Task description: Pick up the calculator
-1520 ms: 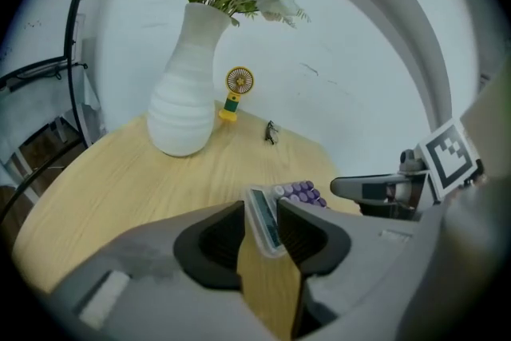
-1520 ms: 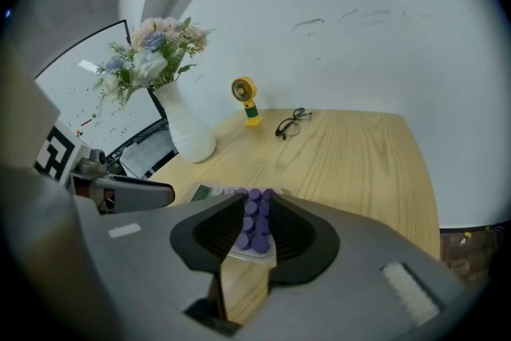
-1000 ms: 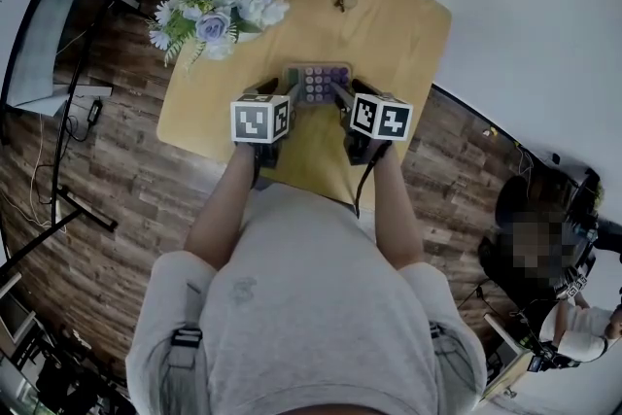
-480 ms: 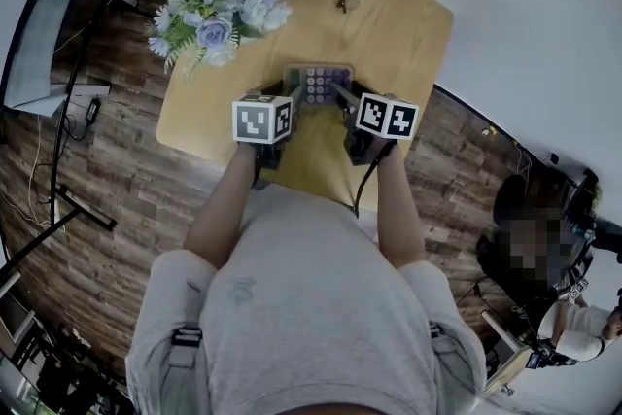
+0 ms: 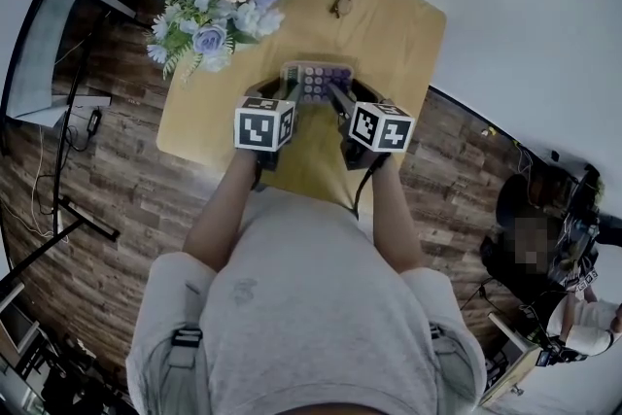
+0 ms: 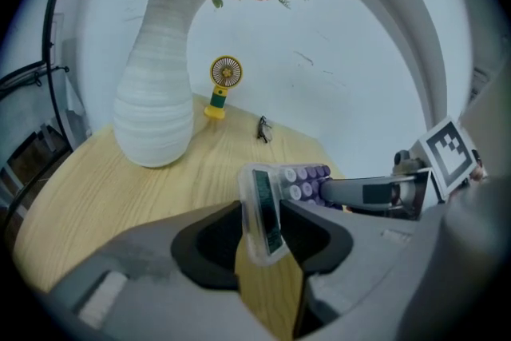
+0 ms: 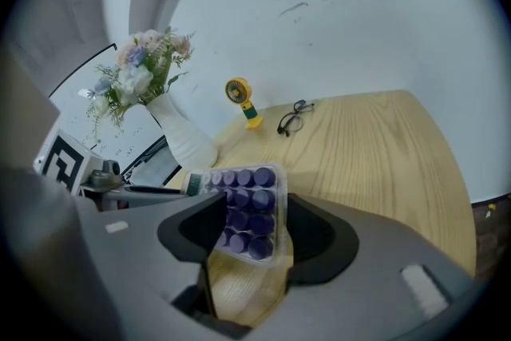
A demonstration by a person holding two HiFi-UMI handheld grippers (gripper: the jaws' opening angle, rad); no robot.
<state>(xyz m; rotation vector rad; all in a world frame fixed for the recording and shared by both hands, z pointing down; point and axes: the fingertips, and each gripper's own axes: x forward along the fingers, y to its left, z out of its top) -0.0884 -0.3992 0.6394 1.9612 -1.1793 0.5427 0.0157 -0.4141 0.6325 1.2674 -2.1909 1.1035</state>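
Calculator (image 5: 313, 81) clamped between both hand-held grippers (image 5: 289, 94) (image 5: 336, 96).

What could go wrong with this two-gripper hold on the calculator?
The left gripper and right gripper each pinch only one end of the calculator, which is tilted above the table. Uneven hand motion could twist it loose and drop it. The vase stands close behind, so a wide swing might bump it.

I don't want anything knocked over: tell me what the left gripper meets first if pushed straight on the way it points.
The calculator: it already sits clamped between the left gripper's jaws. Beyond it the line seems to reach bare table short of the glasses, though depth is unclear.
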